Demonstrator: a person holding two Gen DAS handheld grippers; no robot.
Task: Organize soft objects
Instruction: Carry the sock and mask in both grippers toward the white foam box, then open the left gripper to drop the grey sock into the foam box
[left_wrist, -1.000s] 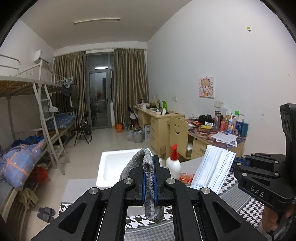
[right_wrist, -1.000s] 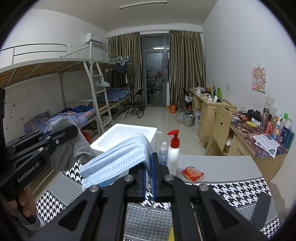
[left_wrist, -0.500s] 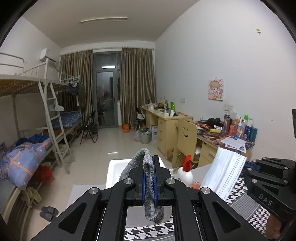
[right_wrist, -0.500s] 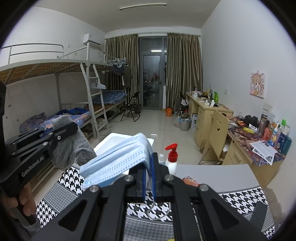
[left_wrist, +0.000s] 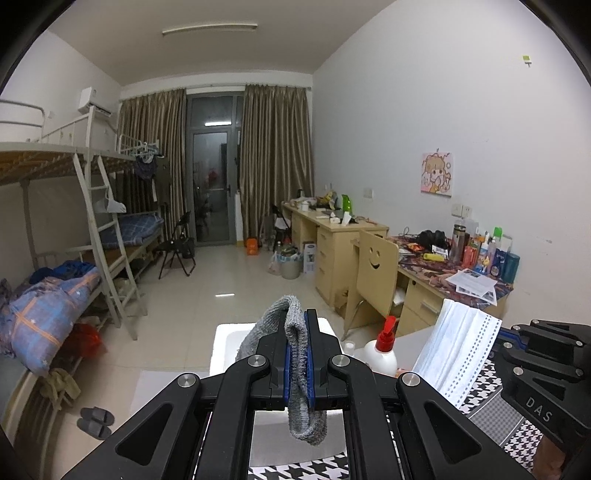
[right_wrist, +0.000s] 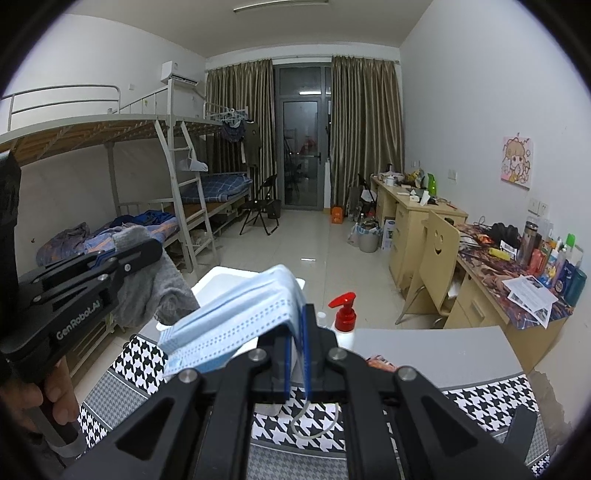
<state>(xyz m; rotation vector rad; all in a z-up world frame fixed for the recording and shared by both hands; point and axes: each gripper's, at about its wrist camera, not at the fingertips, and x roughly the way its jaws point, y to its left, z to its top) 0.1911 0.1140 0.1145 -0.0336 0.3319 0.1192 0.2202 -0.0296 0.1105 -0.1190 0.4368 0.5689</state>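
Note:
My left gripper (left_wrist: 298, 354) is shut on a grey knitted sock (left_wrist: 295, 373) that hangs between its blue pads, held up above the table. It shows from the side in the right wrist view (right_wrist: 147, 254) with the sock (right_wrist: 155, 295) drooping. My right gripper (right_wrist: 297, 354) is shut on a pale blue face mask (right_wrist: 236, 325), whose ear loop dangles below. The mask (left_wrist: 458, 354) also shows at the right of the left wrist view. A white foam box (left_wrist: 225, 347) stands beyond both grippers, partly hidden.
A white bottle with a red pump (right_wrist: 343, 314) stands by the foam box (right_wrist: 221, 280). A houndstooth cloth (right_wrist: 480, 406) covers the grey table (right_wrist: 424, 350). A small orange packet (right_wrist: 380, 363) lies behind my right gripper. Desks, a chair and bunk beds fill the room.
Both grippers have risen and tilted up with their loads; the table and foam box sit lower in both views. Neither grip has changed.

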